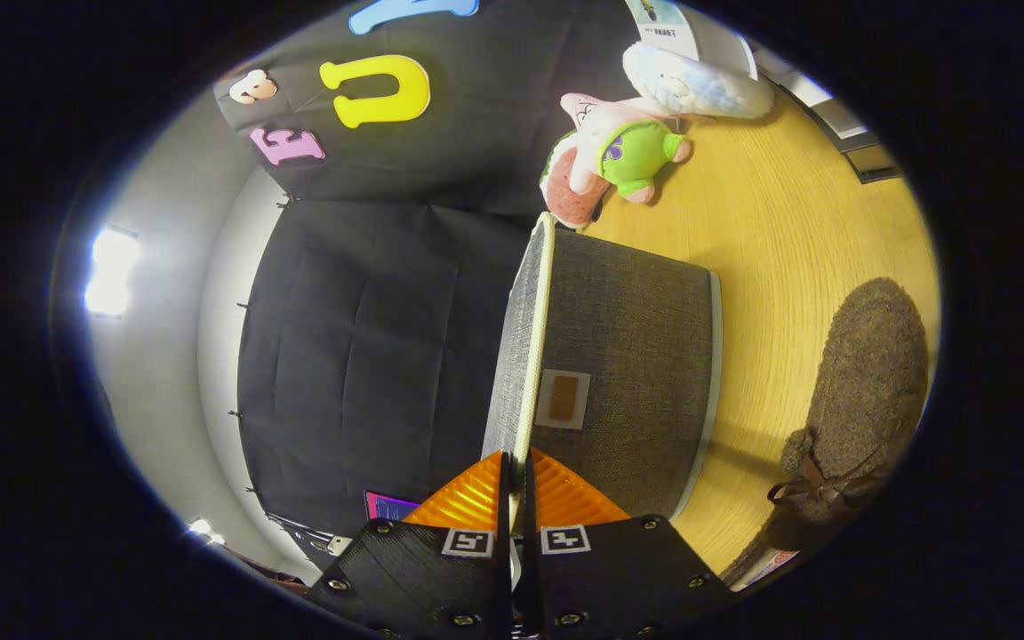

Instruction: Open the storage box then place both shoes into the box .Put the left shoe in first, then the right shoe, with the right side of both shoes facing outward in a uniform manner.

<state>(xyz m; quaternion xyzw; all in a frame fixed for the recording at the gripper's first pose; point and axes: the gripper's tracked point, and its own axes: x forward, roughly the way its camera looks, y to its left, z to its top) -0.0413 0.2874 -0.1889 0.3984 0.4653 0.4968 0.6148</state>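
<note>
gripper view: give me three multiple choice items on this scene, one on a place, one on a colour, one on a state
1. Where is the brown shoe?
A. on the wooden table beside the storage box
B. inside the box
C. between the fingers

2. What colour are the pink plush toy's shorts?
A. blue
B. green
C. red

3. What are the gripper's fingers doing?
A. spread wide apart
B. pressed on the shoe
C. closed on the box lid's pale edge

Answers: 1 A, the shoe lies on the tabletop beyond the box's side. 2 B, its shorts are bright green. 3 C, the thin rim runs down between both fingers.
</note>
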